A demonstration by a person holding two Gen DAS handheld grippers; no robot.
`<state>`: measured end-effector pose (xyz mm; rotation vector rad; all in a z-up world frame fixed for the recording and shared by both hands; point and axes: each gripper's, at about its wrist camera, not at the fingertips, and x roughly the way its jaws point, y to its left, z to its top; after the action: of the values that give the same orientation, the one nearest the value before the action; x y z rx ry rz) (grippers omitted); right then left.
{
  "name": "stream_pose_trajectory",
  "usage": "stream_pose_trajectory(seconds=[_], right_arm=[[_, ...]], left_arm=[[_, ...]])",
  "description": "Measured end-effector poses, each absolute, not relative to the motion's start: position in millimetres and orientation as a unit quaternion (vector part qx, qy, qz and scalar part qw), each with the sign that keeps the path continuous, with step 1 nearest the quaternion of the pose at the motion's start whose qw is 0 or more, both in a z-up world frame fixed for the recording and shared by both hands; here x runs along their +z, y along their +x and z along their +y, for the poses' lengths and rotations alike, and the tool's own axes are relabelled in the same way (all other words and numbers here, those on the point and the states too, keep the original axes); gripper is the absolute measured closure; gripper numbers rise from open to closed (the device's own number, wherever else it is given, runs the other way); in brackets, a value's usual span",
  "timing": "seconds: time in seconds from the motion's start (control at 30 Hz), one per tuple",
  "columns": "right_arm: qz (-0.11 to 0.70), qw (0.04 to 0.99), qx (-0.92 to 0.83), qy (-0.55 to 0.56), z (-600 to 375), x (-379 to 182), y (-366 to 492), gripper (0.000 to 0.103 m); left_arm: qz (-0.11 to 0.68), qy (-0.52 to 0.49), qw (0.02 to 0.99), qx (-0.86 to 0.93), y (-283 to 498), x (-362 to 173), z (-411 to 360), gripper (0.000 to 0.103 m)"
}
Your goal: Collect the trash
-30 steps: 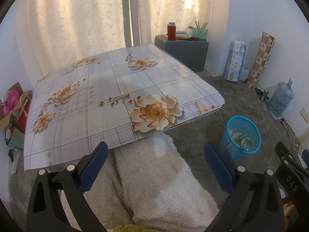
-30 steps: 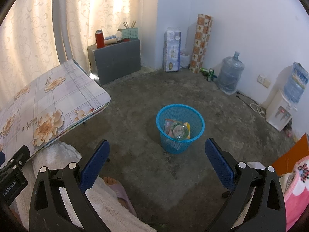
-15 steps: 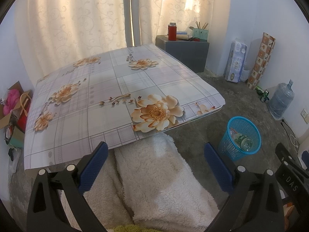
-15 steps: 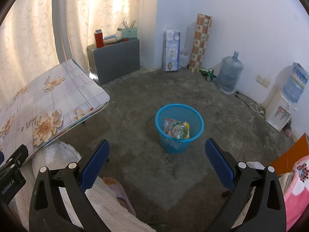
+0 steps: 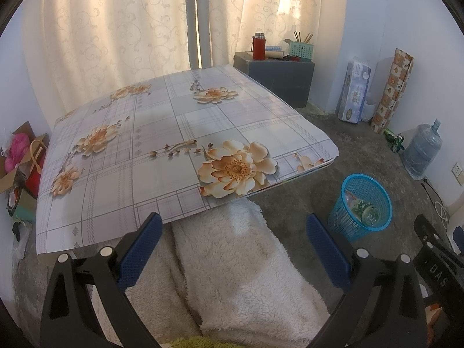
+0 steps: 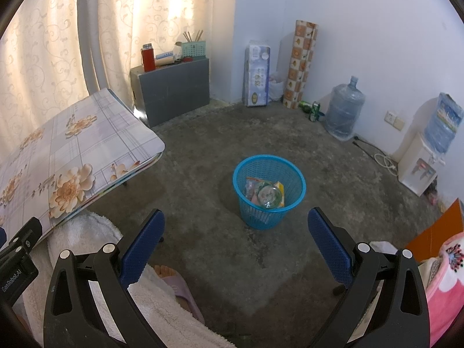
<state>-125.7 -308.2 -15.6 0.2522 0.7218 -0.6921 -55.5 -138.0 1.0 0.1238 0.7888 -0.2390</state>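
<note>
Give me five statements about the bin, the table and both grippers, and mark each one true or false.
1. The blue bin stands on the floor. True.
2. The bin is empty. False: a clear bottle and wrappers lie inside.
3. The left gripper is open and holds nothing. True.
4. The right gripper is clamped on a can. False: it is open and empty.
5. Trash lies on the floral table. False: its top is bare.

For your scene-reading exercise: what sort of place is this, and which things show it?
Probably a modest room at home: curtains, a low table with a floral cover, and a water dispenser by the wall.
</note>
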Motion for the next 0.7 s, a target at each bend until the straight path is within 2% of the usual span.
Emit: stream_pose_trajectory(seconds=[0.7], right_arm=[[0.346,0.870,-0.329,0.120,-309.7,-15.2,-124.7,0.008]], left_arm=[[0.383,0.060,0.914,-0.117,-55.6,1.3,-137.0,0.006]])
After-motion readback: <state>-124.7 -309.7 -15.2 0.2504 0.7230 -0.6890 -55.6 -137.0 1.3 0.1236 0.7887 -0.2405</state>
